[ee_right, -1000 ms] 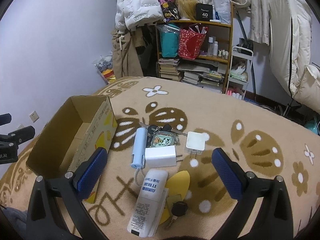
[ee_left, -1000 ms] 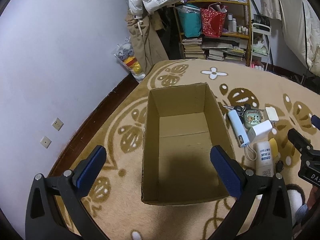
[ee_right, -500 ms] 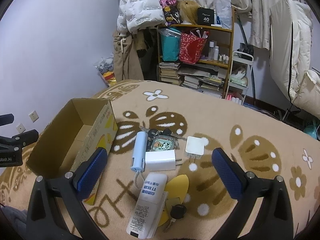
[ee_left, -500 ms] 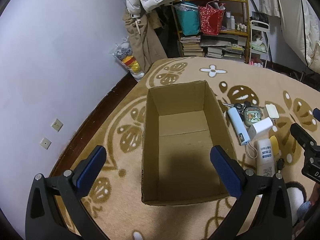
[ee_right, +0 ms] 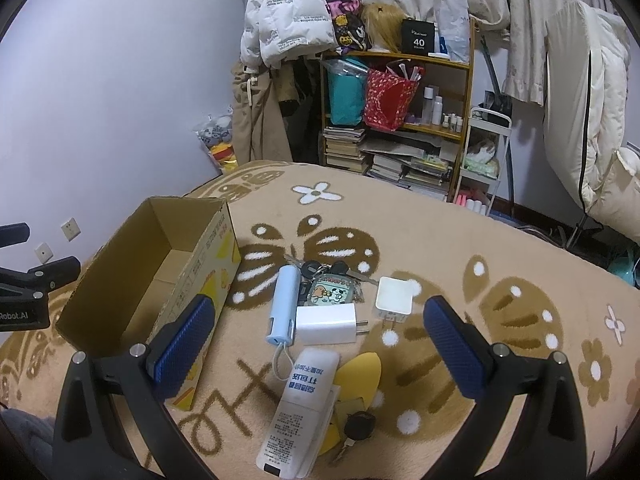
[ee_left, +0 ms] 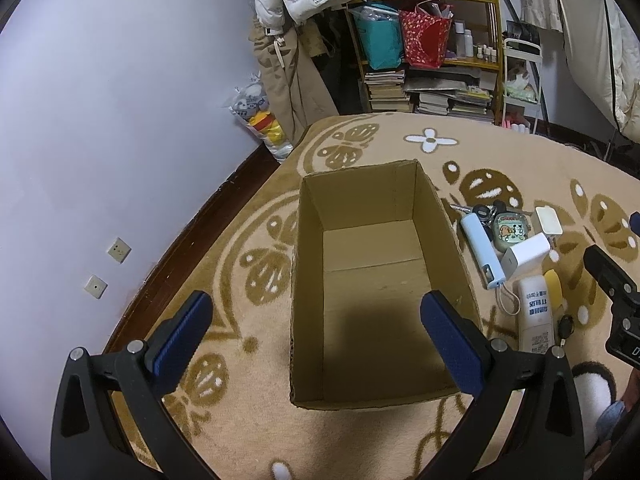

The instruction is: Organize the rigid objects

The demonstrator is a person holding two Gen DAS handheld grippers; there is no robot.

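An open, empty cardboard box (ee_left: 308, 280) (ee_right: 188, 276) stands on the patterned rug. To its right lie small items: a light-blue tube (ee_right: 284, 304) (ee_left: 480, 250), a white charger (ee_right: 326, 325) (ee_left: 524, 252), a smaller white plug (ee_right: 394, 301), a cartoon keychain with keys (ee_right: 330, 290), a white bottle (ee_right: 298, 400) (ee_left: 534, 316), a yellow piece (ee_right: 358, 376) and a black key fob (ee_right: 359, 426). My left gripper (ee_left: 316, 328) hangs open above the box's near end. My right gripper (ee_right: 320, 338) is open above the charger and bottle, touching nothing.
A wooden shelf (ee_right: 400, 120) with books, bags and bottles stands at the back, beside hanging coats (ee_right: 260, 112). A white cart (ee_right: 484, 156) is to its right. The wall (ee_left: 100, 120) with sockets runs along the left, past the rug's edge.
Both grippers have risen and drawn back slightly, so the box and items look a little farther away. Nothing was grasped or moved.
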